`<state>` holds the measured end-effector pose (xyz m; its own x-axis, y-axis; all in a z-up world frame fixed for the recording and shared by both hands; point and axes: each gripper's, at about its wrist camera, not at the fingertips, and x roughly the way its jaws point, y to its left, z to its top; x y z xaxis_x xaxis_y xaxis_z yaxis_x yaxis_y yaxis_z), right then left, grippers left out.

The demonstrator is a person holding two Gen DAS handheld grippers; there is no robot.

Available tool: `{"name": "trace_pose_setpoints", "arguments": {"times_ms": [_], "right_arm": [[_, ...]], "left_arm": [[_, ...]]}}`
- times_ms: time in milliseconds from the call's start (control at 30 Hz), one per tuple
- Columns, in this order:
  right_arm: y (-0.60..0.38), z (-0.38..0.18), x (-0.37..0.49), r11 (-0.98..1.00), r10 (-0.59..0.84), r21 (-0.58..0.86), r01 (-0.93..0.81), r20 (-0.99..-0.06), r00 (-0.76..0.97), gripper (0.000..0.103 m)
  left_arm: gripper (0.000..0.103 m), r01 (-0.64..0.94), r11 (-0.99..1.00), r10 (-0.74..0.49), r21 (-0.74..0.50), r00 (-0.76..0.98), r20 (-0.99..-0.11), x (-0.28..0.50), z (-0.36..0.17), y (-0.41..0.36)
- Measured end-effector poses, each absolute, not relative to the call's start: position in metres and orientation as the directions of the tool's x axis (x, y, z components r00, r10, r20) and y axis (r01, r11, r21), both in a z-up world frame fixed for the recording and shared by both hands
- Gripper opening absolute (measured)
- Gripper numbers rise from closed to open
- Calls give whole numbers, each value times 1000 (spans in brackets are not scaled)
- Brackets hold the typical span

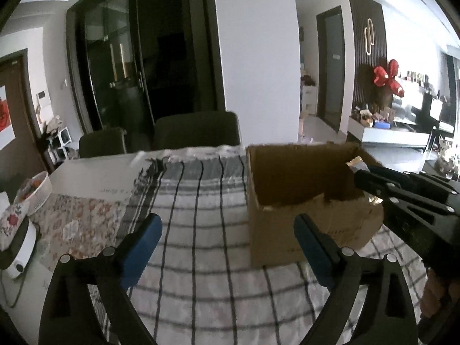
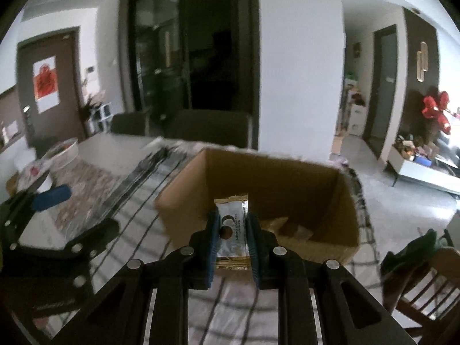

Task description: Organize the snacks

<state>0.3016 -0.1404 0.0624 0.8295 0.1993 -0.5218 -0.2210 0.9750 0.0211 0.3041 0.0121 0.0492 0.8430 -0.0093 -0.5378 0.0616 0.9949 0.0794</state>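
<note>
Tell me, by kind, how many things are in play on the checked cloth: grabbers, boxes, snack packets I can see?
Grippers: 2, the left gripper open and empty, the right gripper shut on the packet
Cardboard box: 1
Snack packet: 1, white and gold, held over the box
Total: 4

White tablecloth (image 1: 201,230) checked with dark lines. Plain brown cardboard box (image 1: 287,201). Blue pads on black gripper fingers (image 1: 143,247). Silver-white snack packet (image 2: 232,230) with gold edges and a brown round motif. Floral pink-and-cream mat (image 1: 80,215). Red flowers (image 1: 386,76) against a dark slatted wall (image 1: 365,66).
</note>
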Motion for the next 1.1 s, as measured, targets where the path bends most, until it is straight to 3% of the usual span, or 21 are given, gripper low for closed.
{"name": "trace_pose_setpoints", "arguments": {"times_ms": [233,300,333,533,600,767,867,1100], "right_arm": [[-161,67,336,992,123,34,-123,-523,843,23],[-167,65,337,994,111,46,-102,-530,840,50],[-170,64,334,995,95,45,-84,-524,846,54],[-177,62,307,997,78,38,-68,-518,852,55],[-179,63,296,998,68,41,-55,-521,851,65],[-185,71,253,999,48,34,-36,-501,864,67],[-188,77,222,1000,22,30,-9,-474,880,79],[-191,92,149,999,-16,32,31,-399,917,89]], "left_arm": [[96,62,994,-8,86,854,-520,317,56,1],[97,60,994,-3,94,857,-515,315,57,-1],[97,61,993,-2,98,858,-514,314,57,-3],[98,78,992,-16,96,851,-524,298,56,-7],[99,84,992,-25,89,853,-522,288,58,-7],[103,89,993,-38,81,870,-491,252,68,-7],[103,98,992,-52,77,884,-465,225,76,-8],[103,114,990,-73,78,909,-410,160,93,-9]]}}
